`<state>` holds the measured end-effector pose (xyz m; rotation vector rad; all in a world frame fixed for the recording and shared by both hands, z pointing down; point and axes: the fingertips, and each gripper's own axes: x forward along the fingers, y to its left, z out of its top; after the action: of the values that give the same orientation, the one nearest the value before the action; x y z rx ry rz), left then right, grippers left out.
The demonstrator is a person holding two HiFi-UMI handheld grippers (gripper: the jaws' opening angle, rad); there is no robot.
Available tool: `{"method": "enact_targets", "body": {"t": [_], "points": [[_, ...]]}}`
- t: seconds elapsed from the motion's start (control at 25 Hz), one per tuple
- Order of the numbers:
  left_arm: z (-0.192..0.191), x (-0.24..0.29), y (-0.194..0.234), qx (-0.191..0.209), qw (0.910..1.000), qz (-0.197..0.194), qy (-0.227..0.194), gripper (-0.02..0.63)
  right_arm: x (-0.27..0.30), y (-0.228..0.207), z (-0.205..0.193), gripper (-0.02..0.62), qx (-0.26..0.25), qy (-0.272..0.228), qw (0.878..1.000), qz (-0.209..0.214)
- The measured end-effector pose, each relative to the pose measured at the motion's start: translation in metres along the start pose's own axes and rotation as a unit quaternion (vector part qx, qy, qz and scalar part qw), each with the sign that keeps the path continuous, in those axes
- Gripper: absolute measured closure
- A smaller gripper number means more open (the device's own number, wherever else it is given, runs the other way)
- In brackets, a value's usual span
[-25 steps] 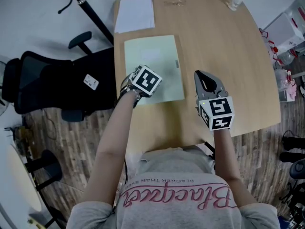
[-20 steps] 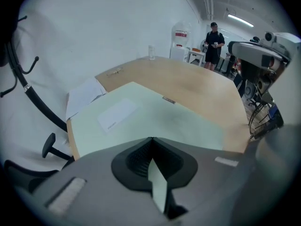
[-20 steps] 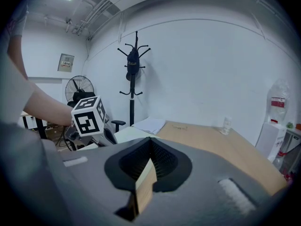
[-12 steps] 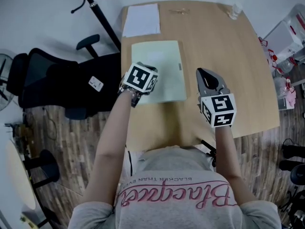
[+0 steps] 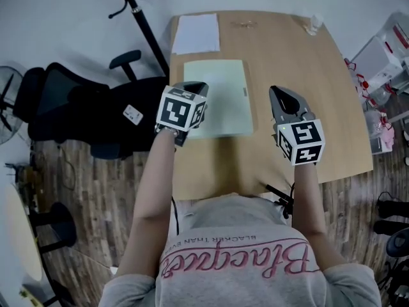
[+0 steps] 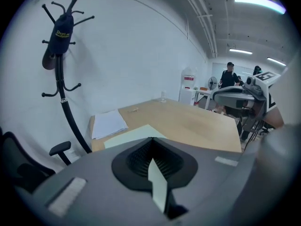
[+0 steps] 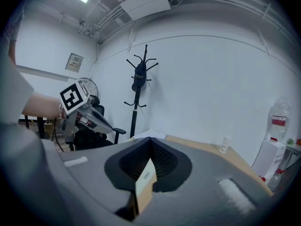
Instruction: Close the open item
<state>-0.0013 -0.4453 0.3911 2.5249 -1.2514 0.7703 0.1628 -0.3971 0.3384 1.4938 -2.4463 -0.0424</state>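
– So, what takes up the most room?

– Seen from above, a pale wooden table (image 5: 319,94), with a black office chair (image 5: 83,107) and a dark coat stand (image 5: 144,24) just off its left side.

– And the thing to be closed?

– A pale green folder (image 5: 220,91) lies flat on the table's left half, showing as one plain rectangle. White paper (image 5: 197,33) sits just beyond it at the far corner.

– Where are the tools?

– The left gripper (image 5: 195,86) is over the folder's left edge. Its jaws are pressed together with nothing between them; only a thin slit shows green beyond. The right gripper (image 5: 276,89) is just right of the folder, jaws likewise together and empty.

– Anything smaller?

– A small clear bottle (image 5: 314,22) stands at the far right corner.
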Motion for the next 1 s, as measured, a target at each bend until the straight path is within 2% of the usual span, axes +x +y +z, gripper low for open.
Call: {"method": "enact_targets", "body": {"t": [0.2,0.36,0.52,0.76,1.0], "points": [[0.016,-0.041,0.018,-0.004,0.9970,0.036,-0.068,0.589,-0.001,0.009,0.019,0.594,-0.014,-0.014,1.000,-0.017],[0.025,-0.075,0.034,-0.020,0.9890,0.057,-0.135,0.589,-0.005,0.022,0.032,0.594,-0.030,-0.023,0.999,-0.029],[0.029,-0.108,0.052,-0.037,0.9754,0.082,-0.201,0.589,-0.008,0.040,0.039,0.594,-0.031,-0.033,0.998,-0.035],[0.031,-0.148,0.063,-0.009,0.9532,0.128,-0.274,0.589,-0.017,0.054,0.050,0.594,-0.028,-0.052,0.997,-0.054],[0.031,-0.171,0.063,0.013,0.9334,0.150,-0.326,0.589,-0.029,0.054,0.061,0.594,-0.004,-0.077,0.994,-0.081]]}}
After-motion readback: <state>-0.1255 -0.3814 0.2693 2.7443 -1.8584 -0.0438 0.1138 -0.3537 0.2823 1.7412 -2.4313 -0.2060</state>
